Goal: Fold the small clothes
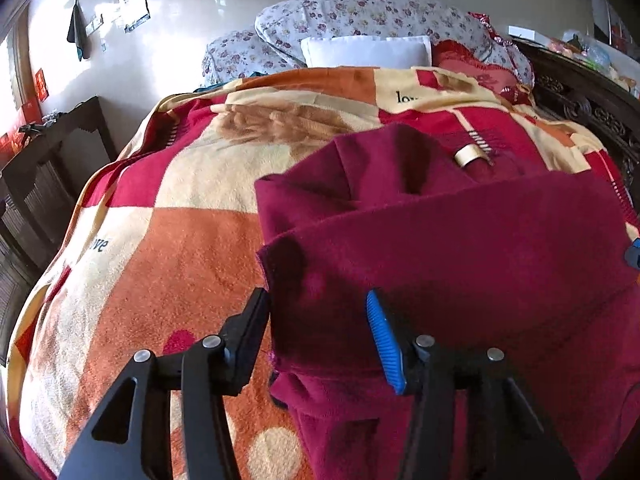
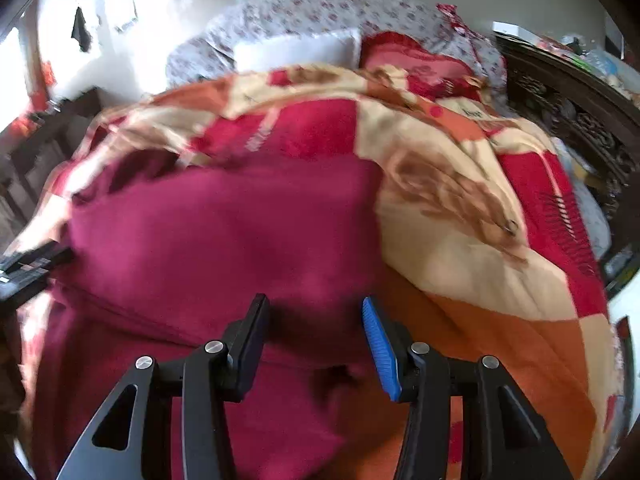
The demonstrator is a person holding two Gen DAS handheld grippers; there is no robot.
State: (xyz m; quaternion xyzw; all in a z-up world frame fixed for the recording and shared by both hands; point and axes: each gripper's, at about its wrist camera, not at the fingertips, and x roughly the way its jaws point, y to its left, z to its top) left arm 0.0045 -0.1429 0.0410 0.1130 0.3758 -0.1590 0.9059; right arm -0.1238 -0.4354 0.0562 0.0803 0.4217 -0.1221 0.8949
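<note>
A dark red fleece garment (image 1: 460, 248) lies folded on the patterned blanket (image 1: 168, 240), with a gold label (image 1: 466, 155) near its far end. My left gripper (image 1: 318, 324) is open, its jaws standing around the garment's near left edge without closing on it. In the right wrist view the same garment (image 2: 224, 232) lies on the blanket (image 2: 500, 280). My right gripper (image 2: 314, 328) is open over the garment's near right edge. The left gripper's black body (image 2: 28, 268) shows at the left edge. This view is blurred.
Floral pillows (image 1: 360, 16), a white cushion (image 1: 364, 50) and a red cushion (image 1: 472, 64) lie at the bed's head. A dark carved headboard (image 1: 592, 108) runs along the right. Dark wooden furniture (image 1: 52, 168) stands left of the bed.
</note>
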